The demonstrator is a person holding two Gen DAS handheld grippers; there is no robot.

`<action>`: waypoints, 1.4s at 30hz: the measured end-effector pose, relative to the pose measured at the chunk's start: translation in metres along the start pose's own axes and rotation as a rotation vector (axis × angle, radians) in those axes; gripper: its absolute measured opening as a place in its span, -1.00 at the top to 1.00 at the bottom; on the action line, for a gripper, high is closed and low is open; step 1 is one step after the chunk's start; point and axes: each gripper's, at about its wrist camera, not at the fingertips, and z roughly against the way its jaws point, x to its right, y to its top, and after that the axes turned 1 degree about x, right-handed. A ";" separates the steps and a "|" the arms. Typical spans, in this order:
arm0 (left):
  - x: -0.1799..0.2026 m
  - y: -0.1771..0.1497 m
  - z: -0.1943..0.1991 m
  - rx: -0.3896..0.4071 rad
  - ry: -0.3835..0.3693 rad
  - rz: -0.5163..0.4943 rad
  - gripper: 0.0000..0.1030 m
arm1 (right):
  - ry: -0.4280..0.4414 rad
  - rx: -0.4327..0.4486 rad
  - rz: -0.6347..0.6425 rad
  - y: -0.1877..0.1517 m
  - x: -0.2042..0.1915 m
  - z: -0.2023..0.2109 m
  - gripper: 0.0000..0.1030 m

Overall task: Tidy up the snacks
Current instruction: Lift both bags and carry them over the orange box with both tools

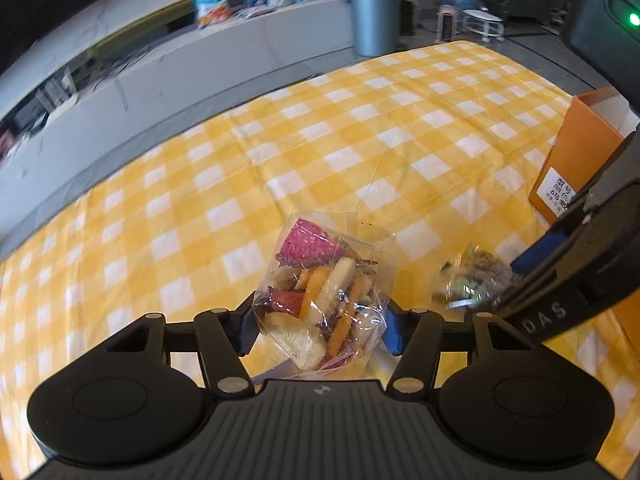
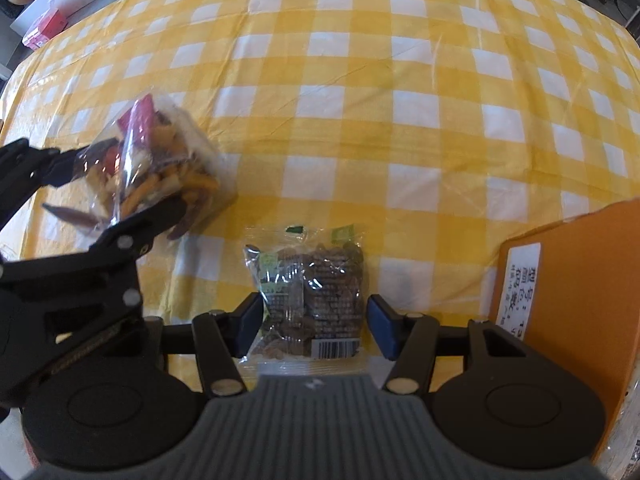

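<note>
Left gripper pose: I see my left gripper (image 1: 319, 330) pointing steeply down over the checked tablecloth (image 1: 280, 148); in the right wrist view it comes in from 9 o'clock.
Left gripper state: its blue pads (image 1: 392, 330) are closed on the clear bag of mixed dried fruit (image 1: 320, 300), one on each side.
Fruit bag axis: the long axis runs from 6 to 12 o'clock in the left view, the pink slice at the far end.
Right gripper pose: my right gripper (image 2: 316, 326) points almost straight down.
Right gripper state: its jaws stand on both sides of the nut packet (image 2: 310, 300); I cannot tell if the pads press on it.
Nut packet: lies flat on the cloth, barcode end at 6 o'clock, long axis toward 12.
Orange box (image 2: 568, 312): at 3 o'clock, just beside the right gripper.
</note>
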 end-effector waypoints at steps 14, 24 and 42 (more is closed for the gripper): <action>0.009 -0.021 0.008 -0.106 0.039 -0.027 -0.38 | -0.050 0.103 0.132 -0.024 -0.010 0.005 0.09; 0.011 -0.027 0.020 -0.083 0.043 0.020 -0.25 | -0.061 0.176 0.199 -0.034 -0.018 0.012 0.21; 0.060 -0.012 0.132 0.141 0.027 0.029 -0.25 | 0.022 0.451 0.253 -0.098 -0.009 0.127 0.22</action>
